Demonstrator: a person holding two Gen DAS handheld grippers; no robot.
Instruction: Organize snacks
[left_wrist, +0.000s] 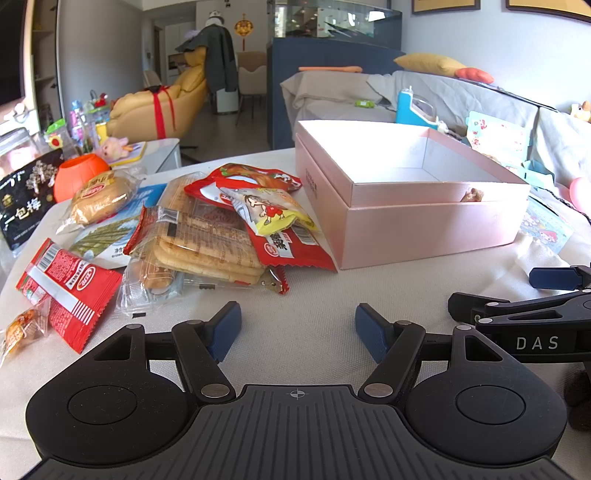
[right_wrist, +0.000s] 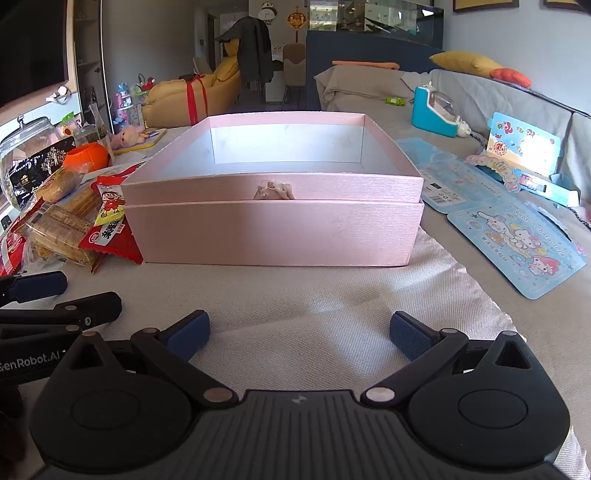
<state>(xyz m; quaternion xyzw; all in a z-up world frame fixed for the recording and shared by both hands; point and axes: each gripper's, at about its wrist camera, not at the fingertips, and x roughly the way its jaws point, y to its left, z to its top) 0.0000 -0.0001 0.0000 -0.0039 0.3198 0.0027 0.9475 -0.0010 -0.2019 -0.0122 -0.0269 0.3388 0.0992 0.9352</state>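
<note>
An open pink box (left_wrist: 424, 225) (right_wrist: 273, 229) stands on the cloth-covered table, with nothing visible inside. Left of it lies a heap of snack packets: a clear pack of crackers (left_wrist: 207, 243) (right_wrist: 59, 229), red packets (left_wrist: 70, 291) (left_wrist: 291, 247), a yellow cartoon packet (left_wrist: 273, 210) (right_wrist: 110, 206) and a wrapped bun (left_wrist: 99, 199). My left gripper (left_wrist: 297, 330) is open over bare cloth, just in front of the heap. My right gripper (right_wrist: 301, 332) is open wide in front of the box's near wall, holding nothing. Each gripper shows at the edge of the other's view.
An orange cup (left_wrist: 79, 175), a black bag (left_wrist: 22, 206) and a glass jar (right_wrist: 26, 147) stand at the far left. Blue cartoon cards (right_wrist: 517, 251) and a blue toy case (right_wrist: 436, 110) lie right of the box. A covered sofa (left_wrist: 480, 99) runs behind.
</note>
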